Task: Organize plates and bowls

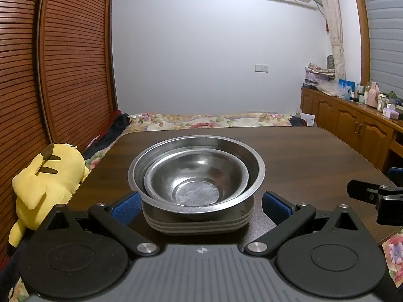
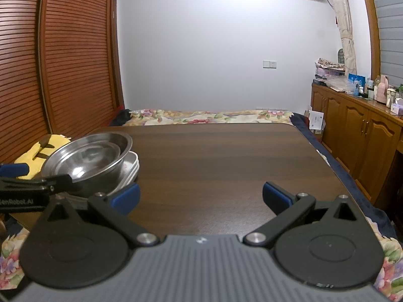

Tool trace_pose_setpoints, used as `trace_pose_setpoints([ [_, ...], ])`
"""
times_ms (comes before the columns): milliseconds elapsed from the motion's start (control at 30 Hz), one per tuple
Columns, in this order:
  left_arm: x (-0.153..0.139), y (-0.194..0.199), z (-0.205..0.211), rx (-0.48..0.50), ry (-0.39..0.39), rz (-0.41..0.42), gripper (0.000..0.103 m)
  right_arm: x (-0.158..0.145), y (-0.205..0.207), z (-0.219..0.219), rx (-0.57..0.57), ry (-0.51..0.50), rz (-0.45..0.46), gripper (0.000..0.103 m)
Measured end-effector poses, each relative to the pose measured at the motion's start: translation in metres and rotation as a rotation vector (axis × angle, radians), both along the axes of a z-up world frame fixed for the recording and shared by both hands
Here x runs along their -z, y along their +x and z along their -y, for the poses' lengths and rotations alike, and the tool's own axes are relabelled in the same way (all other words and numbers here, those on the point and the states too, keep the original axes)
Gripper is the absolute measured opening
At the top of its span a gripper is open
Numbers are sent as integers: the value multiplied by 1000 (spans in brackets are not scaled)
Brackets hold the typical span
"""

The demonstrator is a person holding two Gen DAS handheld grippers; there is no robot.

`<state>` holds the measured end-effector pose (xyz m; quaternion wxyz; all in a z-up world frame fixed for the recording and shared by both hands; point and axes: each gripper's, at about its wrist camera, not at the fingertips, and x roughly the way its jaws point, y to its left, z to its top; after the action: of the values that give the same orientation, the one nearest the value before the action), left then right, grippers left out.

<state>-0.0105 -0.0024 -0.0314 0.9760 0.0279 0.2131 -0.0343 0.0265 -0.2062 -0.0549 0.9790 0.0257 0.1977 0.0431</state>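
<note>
Jaws spread on L gripper (image 1: 201, 207) straddling bowl stack (image 1: 196, 173), R gripper (image 2: 201, 196) spread, level over table (image 2: 226, 156).

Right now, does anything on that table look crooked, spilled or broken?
Nothing stands out. The small steel bowl sits nested in the large steel bowl, both upright on the stack of pale plates on the dark wooden table. No spill or damage shows.

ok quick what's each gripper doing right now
Left gripper: open, empty, jaws either side of the bowl stack.
Right gripper: open, empty.
</note>
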Motion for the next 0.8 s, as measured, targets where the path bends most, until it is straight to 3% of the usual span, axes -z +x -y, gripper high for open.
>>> trace_pose_setpoints([
  [800, -1, 0, -1, -3, 0, 3, 103, -2, 0, 5, 10, 0, 6, 103],
])
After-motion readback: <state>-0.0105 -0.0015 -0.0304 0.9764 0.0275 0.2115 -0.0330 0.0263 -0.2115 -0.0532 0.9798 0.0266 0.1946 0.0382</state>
